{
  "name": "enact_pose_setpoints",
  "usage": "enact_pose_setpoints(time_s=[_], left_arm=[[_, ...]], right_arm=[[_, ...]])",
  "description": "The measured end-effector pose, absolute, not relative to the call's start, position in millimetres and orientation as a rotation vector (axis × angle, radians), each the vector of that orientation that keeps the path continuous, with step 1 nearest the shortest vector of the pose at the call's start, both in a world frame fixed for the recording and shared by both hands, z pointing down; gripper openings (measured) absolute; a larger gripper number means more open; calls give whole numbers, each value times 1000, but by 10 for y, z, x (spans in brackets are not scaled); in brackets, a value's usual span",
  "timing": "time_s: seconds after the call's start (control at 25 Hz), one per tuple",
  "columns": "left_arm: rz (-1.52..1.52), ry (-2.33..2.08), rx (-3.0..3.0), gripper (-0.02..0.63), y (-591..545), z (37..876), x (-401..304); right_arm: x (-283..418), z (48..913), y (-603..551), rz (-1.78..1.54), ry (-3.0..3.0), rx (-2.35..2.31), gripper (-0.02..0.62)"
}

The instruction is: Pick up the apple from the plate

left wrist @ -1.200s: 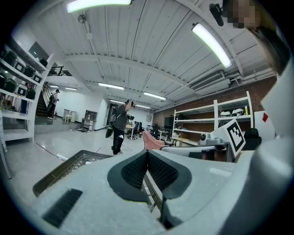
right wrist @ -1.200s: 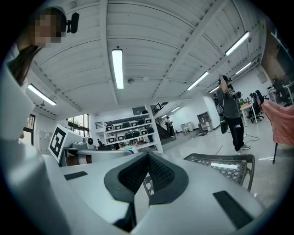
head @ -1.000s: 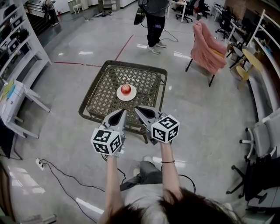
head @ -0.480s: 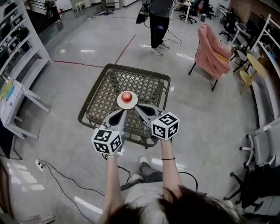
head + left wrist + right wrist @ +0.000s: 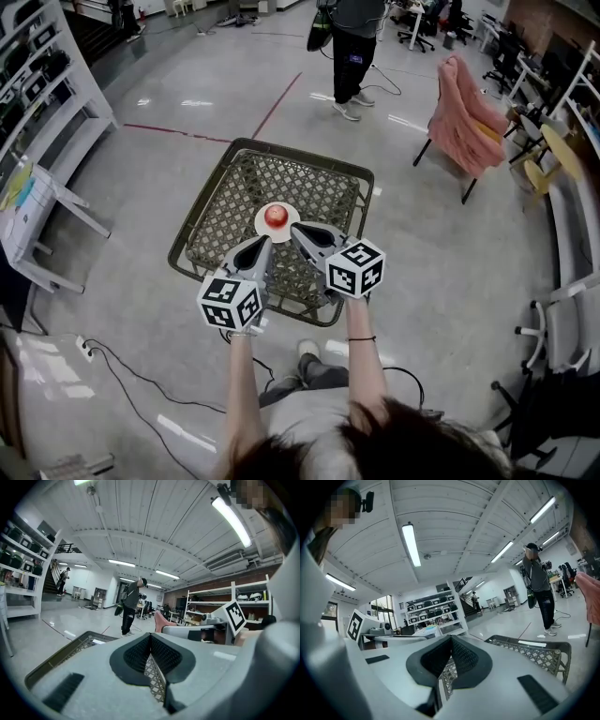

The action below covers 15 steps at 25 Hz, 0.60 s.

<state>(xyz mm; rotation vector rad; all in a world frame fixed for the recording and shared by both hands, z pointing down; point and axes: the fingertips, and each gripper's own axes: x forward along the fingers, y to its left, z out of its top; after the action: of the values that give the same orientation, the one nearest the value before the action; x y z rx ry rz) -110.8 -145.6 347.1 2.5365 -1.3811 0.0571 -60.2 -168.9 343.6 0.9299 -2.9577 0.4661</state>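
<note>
This looks like the reach-in step, with nothing grasped yet. On the left, the left gripper (image 5: pixel 263 242) hangs over the near part of the lattice table (image 5: pixel 225 202). Its jaws are pressed together with nothing between them, and only the table's mesh shows through the gap below the tips in the left gripper view. Just past its tip, in the middle of the table, sits the white plate (image 5: pixel 262 224) with the apple (image 5: pixel 275 216) on it. The apple is small, round and red, with a paler yellowish patch on top. It rests alone at the plate's centre, untouched, and looks smooth enough to roll if nudged. On the right, the right gripper (image 5: pixel 294 230) points at the plate's near edge, and its jaws are likewise pressed together and empty. The next move probably calls for one gripper to spread its jaws wide, drop to the apple's height and close around its widest part before lifting.
</note>
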Motion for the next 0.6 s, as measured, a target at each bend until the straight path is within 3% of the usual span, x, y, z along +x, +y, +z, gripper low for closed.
enact_pose_setpoints(time_s=[0.6], left_arm=[[40,-1470,2476,11,-1776,3640,-1175]], right_arm=[[-682,3597,-1995,504,-2949,872,9]])
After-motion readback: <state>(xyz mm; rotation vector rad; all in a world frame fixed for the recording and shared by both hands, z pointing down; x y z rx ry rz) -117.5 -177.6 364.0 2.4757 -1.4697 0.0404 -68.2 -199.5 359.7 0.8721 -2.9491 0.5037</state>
